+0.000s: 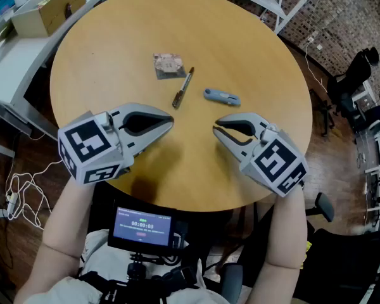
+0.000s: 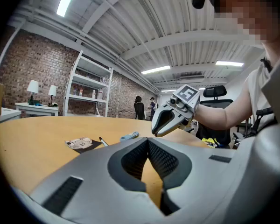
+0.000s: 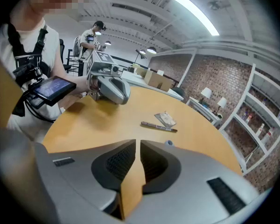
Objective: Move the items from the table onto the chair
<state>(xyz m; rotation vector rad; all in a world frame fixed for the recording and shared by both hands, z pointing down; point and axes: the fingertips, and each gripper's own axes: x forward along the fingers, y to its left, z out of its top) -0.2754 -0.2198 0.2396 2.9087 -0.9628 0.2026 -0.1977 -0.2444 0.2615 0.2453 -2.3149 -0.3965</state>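
Both claws sit low over the near edge of a round table with a smooth, pale wood-look top. The left claw is fully closed, tips pressed together with nothing between them. The right claw is pretty much closed too, with just a hairline slit between its jaws and nothing in it. Both are chunky grey plastic with a teardrop-shaped hollow behind the tips. Only the two gripper views show the black cross-hatched rubber lining inside those hollows. All three items are on the table ahead of the tips. A thin dark pen lies slanted just ahead of the left claw. A flat, crinkly square packet lies beyond the pen, just beside its far end. A stubby blue-grey cutter lies a bit ahead of the right claw. From above you also get the black-and-white marker cubes on the claws, a small screen at the person's chest, and a cardboard box on a white side table well off past the left claw. The right gripper view hides nearly all of the cutter behind its own jaw, so only a blue nub shows. The left gripper view catches all three items, plus the brick wall and white shelving.
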